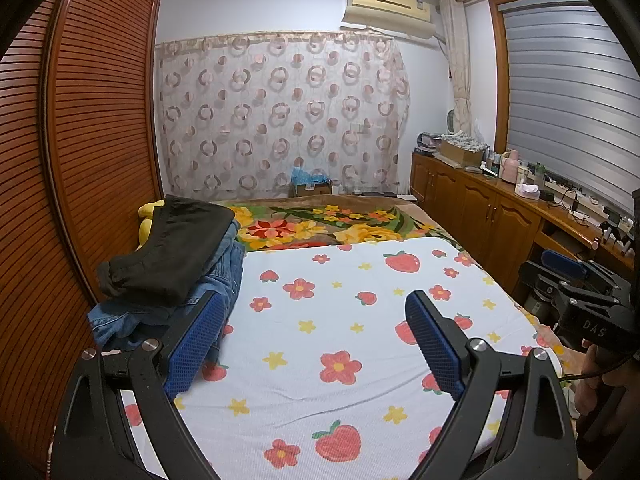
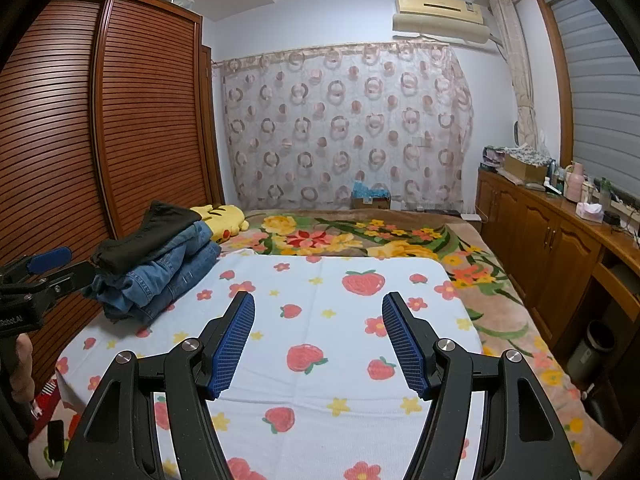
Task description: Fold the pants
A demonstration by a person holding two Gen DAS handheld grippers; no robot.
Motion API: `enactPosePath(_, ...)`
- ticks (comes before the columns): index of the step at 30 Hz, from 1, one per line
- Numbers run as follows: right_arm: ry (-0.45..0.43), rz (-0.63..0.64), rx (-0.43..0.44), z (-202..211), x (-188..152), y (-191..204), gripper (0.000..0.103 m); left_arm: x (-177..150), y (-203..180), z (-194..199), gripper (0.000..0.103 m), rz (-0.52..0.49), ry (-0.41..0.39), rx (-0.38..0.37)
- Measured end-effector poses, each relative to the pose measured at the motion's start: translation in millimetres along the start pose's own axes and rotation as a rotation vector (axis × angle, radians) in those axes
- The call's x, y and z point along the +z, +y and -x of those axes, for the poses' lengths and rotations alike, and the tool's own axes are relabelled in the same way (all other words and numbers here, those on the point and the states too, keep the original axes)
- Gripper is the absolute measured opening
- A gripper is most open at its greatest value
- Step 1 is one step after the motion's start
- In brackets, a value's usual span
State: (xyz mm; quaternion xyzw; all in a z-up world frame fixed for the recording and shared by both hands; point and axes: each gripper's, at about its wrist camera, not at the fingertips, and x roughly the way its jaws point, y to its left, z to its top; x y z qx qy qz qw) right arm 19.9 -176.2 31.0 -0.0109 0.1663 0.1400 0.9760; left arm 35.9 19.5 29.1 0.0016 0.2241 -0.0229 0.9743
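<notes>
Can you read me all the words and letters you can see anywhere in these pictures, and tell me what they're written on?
"DAS": white letters on the black body of the right gripper, seen from the left wrist camera.
"Robot.AI": white letters on the black body of the left gripper, seen from the right wrist camera; the start is cut off.
Label on the cardboard box by the curtain: too small to read.
Air conditioner markings: too blurred to read.
</notes>
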Motion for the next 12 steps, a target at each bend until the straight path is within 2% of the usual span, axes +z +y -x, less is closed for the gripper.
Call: enactPosePath(12, -0.002, 0.003, 0.000, 0.4, -0.1, 0.2, 0.069, -0.3, 0.8, -0.5, 0.092, 0.000, 0.000, 0.000)
